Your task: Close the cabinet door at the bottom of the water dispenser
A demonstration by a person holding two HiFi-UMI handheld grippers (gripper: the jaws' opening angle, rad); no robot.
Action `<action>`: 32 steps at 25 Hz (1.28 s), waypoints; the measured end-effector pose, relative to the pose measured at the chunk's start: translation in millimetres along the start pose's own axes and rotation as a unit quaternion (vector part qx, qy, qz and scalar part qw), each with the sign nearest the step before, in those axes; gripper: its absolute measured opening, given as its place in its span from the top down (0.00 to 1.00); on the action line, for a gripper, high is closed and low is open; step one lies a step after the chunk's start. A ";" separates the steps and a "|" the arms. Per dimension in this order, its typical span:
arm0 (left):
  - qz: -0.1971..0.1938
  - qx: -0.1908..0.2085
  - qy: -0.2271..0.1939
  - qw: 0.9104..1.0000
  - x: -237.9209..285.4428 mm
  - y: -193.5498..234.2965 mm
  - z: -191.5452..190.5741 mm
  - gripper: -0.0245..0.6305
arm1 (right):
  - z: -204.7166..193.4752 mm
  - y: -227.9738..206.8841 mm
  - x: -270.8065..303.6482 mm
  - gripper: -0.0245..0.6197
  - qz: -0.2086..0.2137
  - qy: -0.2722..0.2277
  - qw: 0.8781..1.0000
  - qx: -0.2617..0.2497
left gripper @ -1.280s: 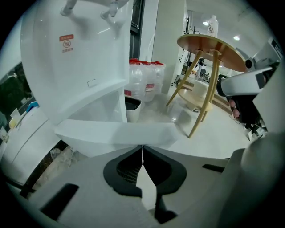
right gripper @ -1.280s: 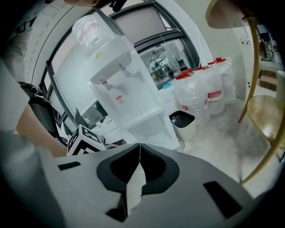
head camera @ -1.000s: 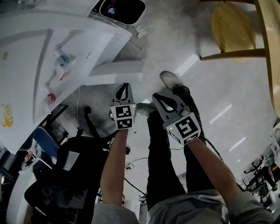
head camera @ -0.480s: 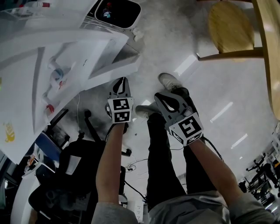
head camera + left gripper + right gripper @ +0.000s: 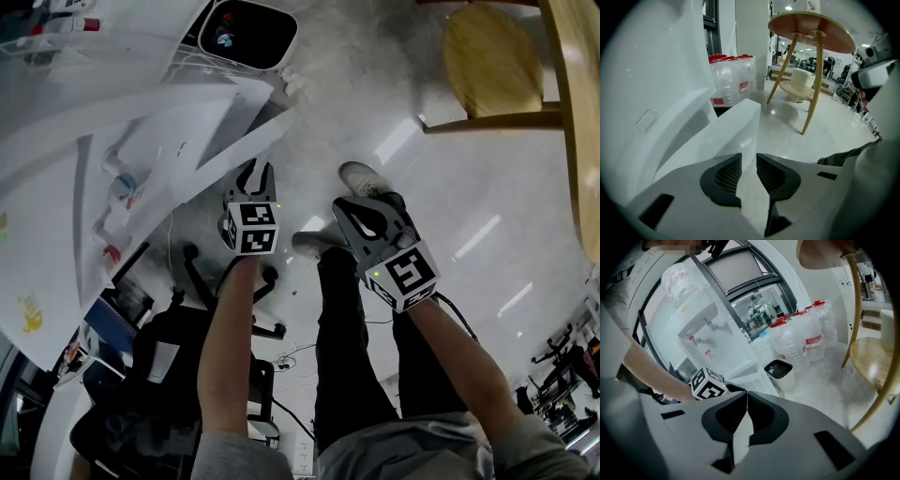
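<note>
Pale, glossy flooring (image 5: 487,187) fills the head view, and a white water dispenser (image 5: 84,159) is seen across the nine to eleven o'clock part of it. The cabinet door (image 5: 239,141) at the dispenser's foot is found ajar, swung out from the body towards the middle of the view. A round wooden worktop (image 5: 811,28) on splayed legs is seen at one o'clock in the left gripper view. Large clear water jugs (image 5: 729,79) with red caps are stood on the floor behind the door, at eleven o'clock there. A small white waste bin (image 5: 248,28) with a dark liner is set at twelve o'clock of the door in the head view.

The left claw (image 5: 749,157) is pointed steeply down, with the door's free edge just ahead of its tips. Its jaws are opening, a narrow gap is shown between the ribbed pads, and nothing is pressed by them. The right claw (image 5: 745,393) is held at three o'clock of the left one, clenched tip to tip on nothing.
</note>
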State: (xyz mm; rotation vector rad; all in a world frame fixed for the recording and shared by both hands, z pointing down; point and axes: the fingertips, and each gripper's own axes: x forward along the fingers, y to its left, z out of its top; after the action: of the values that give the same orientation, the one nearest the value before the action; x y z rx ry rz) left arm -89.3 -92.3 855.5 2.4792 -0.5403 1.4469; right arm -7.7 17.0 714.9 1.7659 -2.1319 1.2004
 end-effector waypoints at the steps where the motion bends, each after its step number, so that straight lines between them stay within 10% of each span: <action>1: 0.000 0.005 0.002 1.000 1.9 3.0 2.3 0.83 | 1.4 -0.6 0.9 0.95 0.000 -0.001 1.000 0.000; 32: 0.040 -0.008 -0.016 0.999 19.0 60.6 28.5 0.62 | 8.3 -7.0 2.7 0.94 -0.016 -0.009 1.000 0.016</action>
State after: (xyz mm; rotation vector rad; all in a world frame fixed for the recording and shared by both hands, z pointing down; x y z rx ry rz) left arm -83.6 -161.6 858.4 2.4975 -0.6621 1.4280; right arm 0.8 9.7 714.2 1.8247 -2.0964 1.2230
